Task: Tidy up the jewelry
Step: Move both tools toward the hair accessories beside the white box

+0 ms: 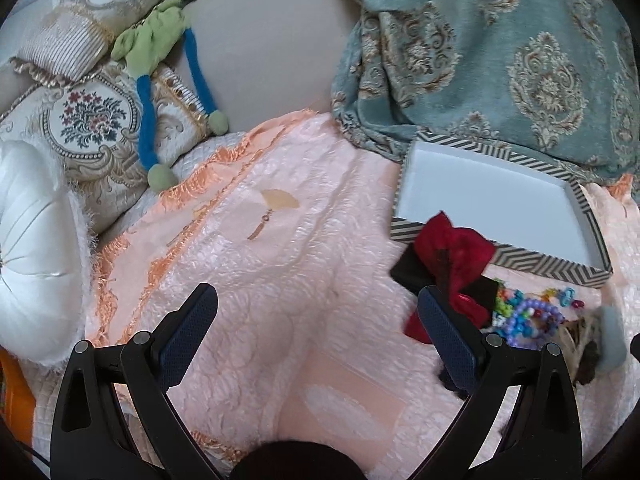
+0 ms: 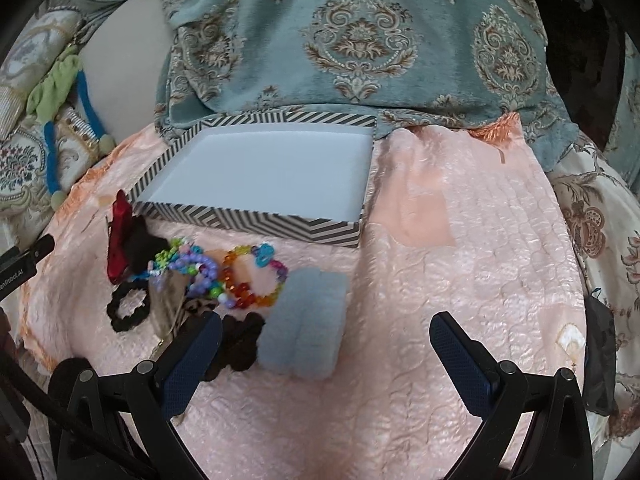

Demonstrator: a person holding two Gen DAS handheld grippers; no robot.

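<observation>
An empty striped box point(image 2: 256, 224) point(image 1: 500, 258) with a white inside lies on the pink bedspread. In front of it sits a pile: a red bow point(image 2: 119, 236) point(image 1: 452, 252), a purple bead bracelet point(image 2: 200, 270) point(image 1: 532, 320), an orange and pink bead bracelet point(image 2: 252, 280), a black scrunchie point(image 2: 128, 308), and a grey-blue fuzzy band point(image 2: 308, 320) point(image 1: 612, 340). My right gripper point(image 2: 326, 326) stands open just in front of the fuzzy band. My left gripper point(image 1: 318, 300) is open over bare bedspread, left of the pile, its right finger beside the bow.
A teal patterned blanket point(image 2: 360, 40) point(image 1: 520, 60) is bunched behind the box. Embroidered pillows point(image 1: 84, 120), a white round cushion point(image 1: 36, 248) and a green and blue plush toy point(image 1: 160, 40) lie at the left. The left gripper's tip point(image 2: 28, 256) shows at the right view's left edge.
</observation>
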